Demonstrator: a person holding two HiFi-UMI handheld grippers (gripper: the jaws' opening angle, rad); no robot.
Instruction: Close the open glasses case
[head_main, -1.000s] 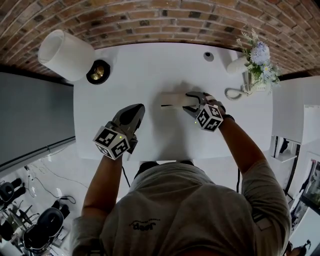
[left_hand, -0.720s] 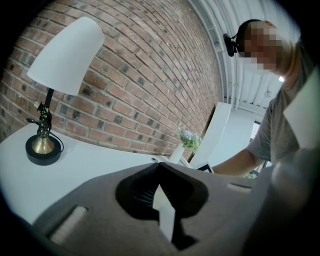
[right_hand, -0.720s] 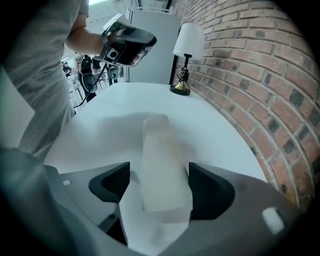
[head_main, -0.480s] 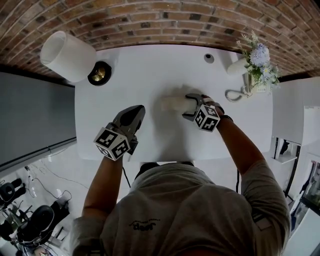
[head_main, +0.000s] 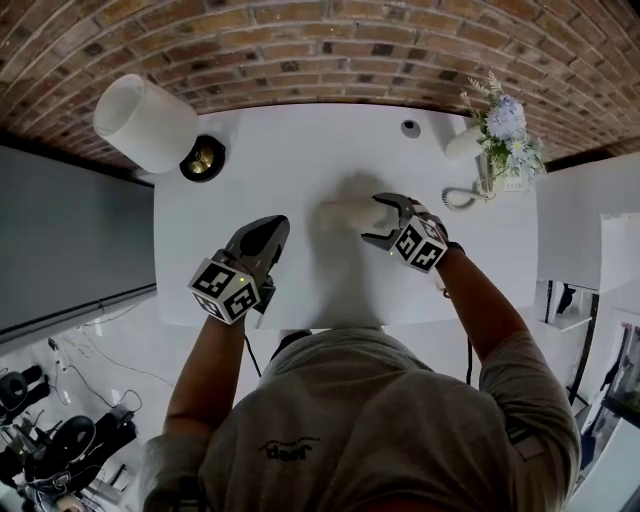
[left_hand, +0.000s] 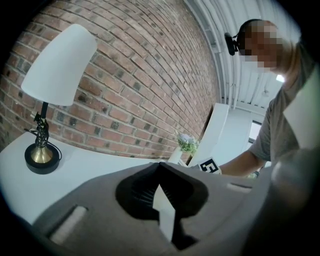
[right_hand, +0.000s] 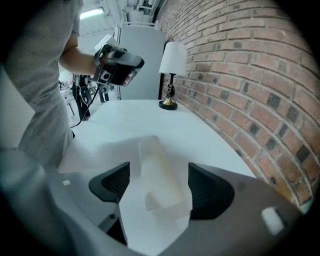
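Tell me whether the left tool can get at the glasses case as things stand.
Probably yes: only bare table lies between the left tool and the glasses case. The open right tool straddles its far end, crowding that side.

Left tongs (head_main: 275, 224) jaws together; right tongs (head_main: 376, 220) jaws apart, angled down

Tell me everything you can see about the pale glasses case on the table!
The pale cream, long boxy glasses case looks like smooth, slightly see-through plastic with rounded edges. It lies flat on the white table, and its lid seems to be down, since no gap shows. It sits lengthwise between the open jaws of the right gripper, and neither pad touches it. Only the table touches it.
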